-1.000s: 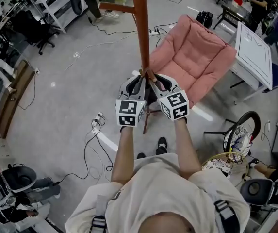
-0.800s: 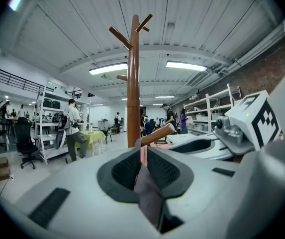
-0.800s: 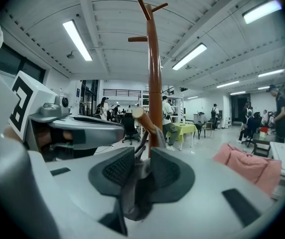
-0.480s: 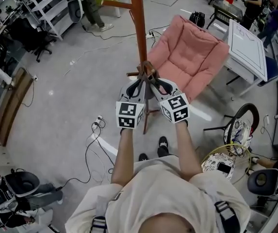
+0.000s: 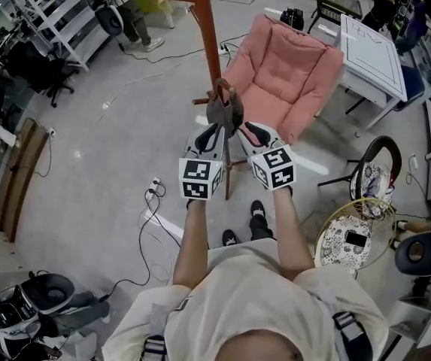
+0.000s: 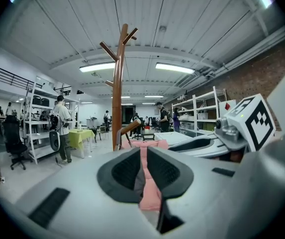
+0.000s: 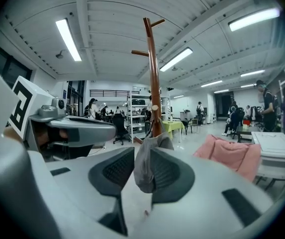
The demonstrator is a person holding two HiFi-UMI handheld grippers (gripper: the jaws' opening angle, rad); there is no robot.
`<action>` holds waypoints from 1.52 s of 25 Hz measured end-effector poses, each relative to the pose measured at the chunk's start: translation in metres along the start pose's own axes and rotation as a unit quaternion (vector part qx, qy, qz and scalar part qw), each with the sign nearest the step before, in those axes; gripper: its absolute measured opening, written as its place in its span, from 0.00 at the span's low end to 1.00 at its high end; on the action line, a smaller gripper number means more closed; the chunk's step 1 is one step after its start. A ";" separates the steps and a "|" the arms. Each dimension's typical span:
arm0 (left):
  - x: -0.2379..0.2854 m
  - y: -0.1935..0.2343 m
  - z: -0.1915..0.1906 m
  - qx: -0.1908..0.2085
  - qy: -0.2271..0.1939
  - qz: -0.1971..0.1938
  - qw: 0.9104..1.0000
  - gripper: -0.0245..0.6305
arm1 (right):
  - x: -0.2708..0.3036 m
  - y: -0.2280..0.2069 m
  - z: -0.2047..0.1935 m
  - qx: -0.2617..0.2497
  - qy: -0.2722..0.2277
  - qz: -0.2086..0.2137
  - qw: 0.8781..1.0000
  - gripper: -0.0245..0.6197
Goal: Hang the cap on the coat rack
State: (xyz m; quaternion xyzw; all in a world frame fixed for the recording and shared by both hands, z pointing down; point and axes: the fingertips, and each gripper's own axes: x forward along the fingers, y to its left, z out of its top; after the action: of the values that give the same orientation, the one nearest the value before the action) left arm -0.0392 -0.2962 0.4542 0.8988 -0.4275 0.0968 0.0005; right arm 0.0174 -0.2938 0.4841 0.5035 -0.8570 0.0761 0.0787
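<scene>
A grey cap [image 5: 224, 111] hangs bunched between my two grippers, right beside the brown wooden coat rack [image 5: 206, 36] and level with one of its low pegs. My left gripper [image 5: 217, 130] is shut on the cap's left side, and only a thin grey strip of the cap [image 6: 138, 180] shows between its jaws. The right gripper [image 5: 239, 128] is shut on the other side, with a fold of the cap [image 7: 144, 168] bulging up between its pads. Ahead, the rack [image 6: 116, 98] rises with upper pegs; the right gripper view shows the rack [image 7: 153, 83] just behind the cap.
A pink cushioned chair [image 5: 283, 81] stands just right of the rack. A white table [image 5: 373, 59] is at the far right, shelving [image 5: 57, 13] at the far left. Cables and a power strip [image 5: 153, 194] lie on the floor near my feet.
Both grippers have stayed shut and close together. The cap now shows above their tips as a bunched grey shape beside the pole, and the pink chair has slid up in the head view.
</scene>
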 end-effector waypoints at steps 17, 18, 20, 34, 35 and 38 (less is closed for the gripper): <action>-0.055 -0.020 -0.024 -0.034 -0.019 -0.007 0.999 0.07 | -0.051 0.030 -0.027 0.026 -0.010 -0.042 0.999 0.13; -0.056 -0.019 -0.028 -0.040 -0.022 -0.005 0.999 0.06 | -0.053 0.031 -0.029 0.026 -0.011 -0.044 0.999 0.11; -0.058 -0.017 -0.038 -0.050 -0.021 -0.003 0.999 0.05 | -0.056 0.032 -0.032 0.032 -0.015 -0.046 0.998 0.05; -0.052 -0.032 -0.060 -0.051 0.010 -0.024 0.998 0.05 | -0.078 0.023 -0.046 0.031 -0.014 -0.064 0.997 0.04; -0.050 -0.032 -0.060 -0.048 0.010 -0.023 0.999 0.05 | -0.077 0.023 -0.046 0.030 -0.014 -0.063 0.997 0.04; -0.049 -0.034 -0.058 -0.045 0.010 -0.039 0.998 0.05 | -0.073 0.025 -0.049 0.021 -0.002 -0.059 0.998 0.04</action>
State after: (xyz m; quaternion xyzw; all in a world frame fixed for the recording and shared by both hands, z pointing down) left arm -0.0528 -0.2322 0.5058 0.9129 -0.3960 0.0860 0.0493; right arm 0.0332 -0.2093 0.5151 0.5550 -0.8241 0.0885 0.0709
